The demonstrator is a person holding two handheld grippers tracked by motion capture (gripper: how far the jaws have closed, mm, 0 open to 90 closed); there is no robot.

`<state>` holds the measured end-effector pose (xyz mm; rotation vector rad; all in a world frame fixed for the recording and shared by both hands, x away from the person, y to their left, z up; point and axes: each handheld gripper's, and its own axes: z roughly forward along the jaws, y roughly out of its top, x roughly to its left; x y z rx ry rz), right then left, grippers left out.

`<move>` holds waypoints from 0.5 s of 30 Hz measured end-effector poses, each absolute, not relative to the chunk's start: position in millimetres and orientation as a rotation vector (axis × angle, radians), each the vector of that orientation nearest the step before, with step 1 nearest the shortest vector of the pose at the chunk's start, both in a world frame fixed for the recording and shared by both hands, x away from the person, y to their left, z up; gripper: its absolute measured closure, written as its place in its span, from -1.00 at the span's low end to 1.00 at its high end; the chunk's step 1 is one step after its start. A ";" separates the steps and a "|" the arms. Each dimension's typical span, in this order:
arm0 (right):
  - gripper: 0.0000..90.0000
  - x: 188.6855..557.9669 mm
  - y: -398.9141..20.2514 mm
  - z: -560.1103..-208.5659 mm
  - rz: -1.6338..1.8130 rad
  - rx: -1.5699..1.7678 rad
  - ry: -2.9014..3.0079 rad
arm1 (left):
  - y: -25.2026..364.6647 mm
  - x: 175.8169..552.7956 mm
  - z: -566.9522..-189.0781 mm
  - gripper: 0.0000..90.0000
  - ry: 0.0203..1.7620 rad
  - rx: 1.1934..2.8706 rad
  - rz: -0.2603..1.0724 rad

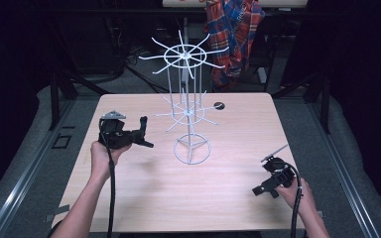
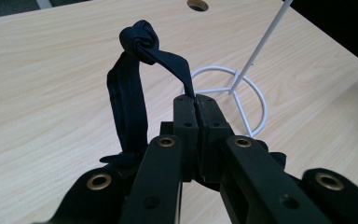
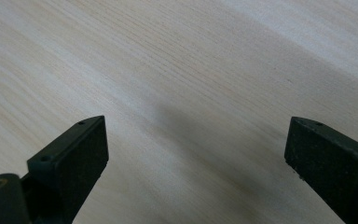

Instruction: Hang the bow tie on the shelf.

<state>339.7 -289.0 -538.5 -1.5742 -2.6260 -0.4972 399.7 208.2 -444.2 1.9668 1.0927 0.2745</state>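
In the left gripper view, the two jaws of the left gripper [image 2: 196, 100] are pressed together and pinch one end of a dark blue knotted fabric band [image 2: 131, 93]. The band rises from the jaws to a knot in the upper middle of the frame, then falls as a loop on the left side of the jaws. In the high view, the left gripper [image 1: 146, 141] is at the middle left of the frame, above the wooden table [image 1: 129, 198]. The left hand [image 1: 104, 154] holds it from below, and the forearm enters from the bottom left.

The white wire display stand [image 1: 188, 106] stands near the centre of the table, just to the right of the left gripper, and its ring base [image 2: 249, 100] lies close behind the closed jaws.

In the right gripper view, the jaws of the right gripper [image 3: 196, 149] are wide apart with nothing between them, only bare table. In the high view the right gripper [image 1: 264, 191] is at the lower right, near the right edge of the table, well apart from the stand. A broad free area of table lies between the two hands. A small round hole [image 1: 219, 105] is in the table beyond the stand, and a plaid shirt [image 1: 235, 34] hangs at the top of the frame.
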 end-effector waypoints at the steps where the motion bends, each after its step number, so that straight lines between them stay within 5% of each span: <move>1: -0.87 339.7 -289.0 -538.4 -0.492 -1.575 -2.621 | 208.0 400.1 -443.8 0.96 1.091 1.964 0.277; 15: -0.87 340.6 -290.9 -536.8 -0.466 -1.549 -2.632 | 207.9 394.5 -430.5 0.96 1.052 1.932 0.283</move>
